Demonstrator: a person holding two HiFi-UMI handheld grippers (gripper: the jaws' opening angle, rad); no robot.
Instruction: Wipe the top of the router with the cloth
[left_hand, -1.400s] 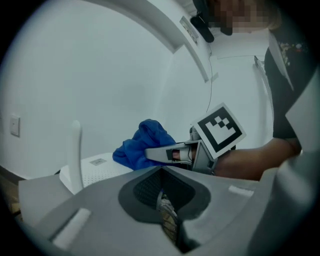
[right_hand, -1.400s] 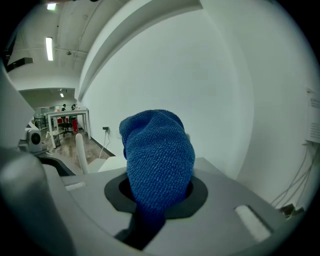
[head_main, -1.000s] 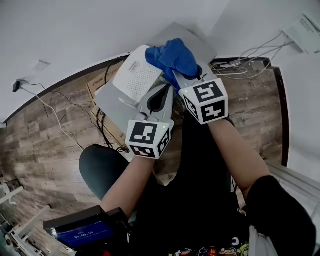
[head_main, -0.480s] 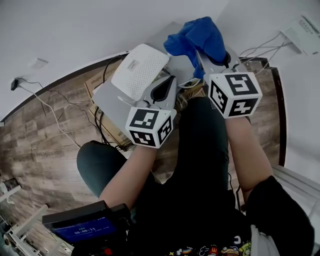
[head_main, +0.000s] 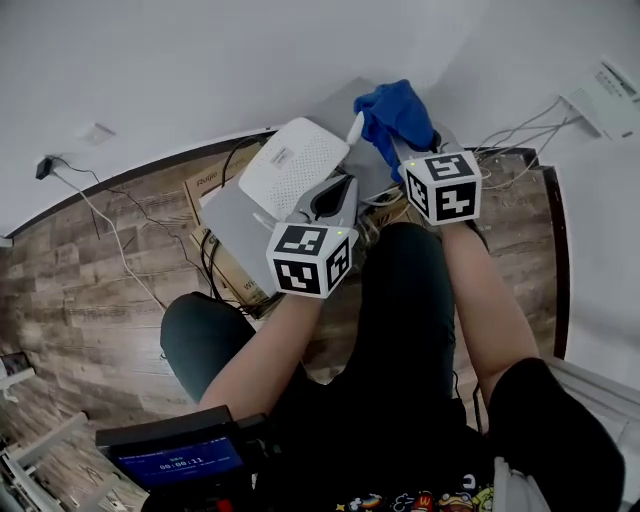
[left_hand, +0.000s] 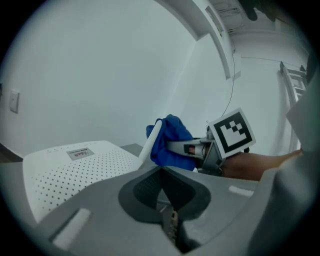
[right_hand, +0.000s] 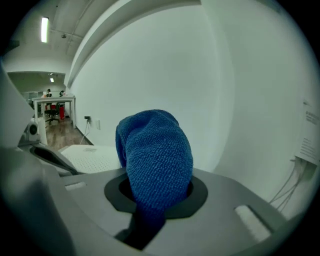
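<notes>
Between strokes, we think: right hand-held gripper (head_main: 402, 150) clamps the cloth (head_main: 395, 108) upper centre, beside the router (head_main: 295, 165). The left hand-held gripper (head_main: 335, 195) is closed, empty. Next we should sweep the cloth across the top.

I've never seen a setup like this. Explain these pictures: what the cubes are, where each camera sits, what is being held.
There is no robot here. A person holds a two-jaw tool in each hand; the patterned cubes are parts of those tools. The head view comes from a camera on the person's head, looking down over the arms. The two gripper views come from cameras riding on each tool, looking along its jaws. The left gripper has its jaws together beside a white router with a dotted top. The right gripper is clamped on a blue cloth, held next to the router's raised antenna, not on its top.
</notes>
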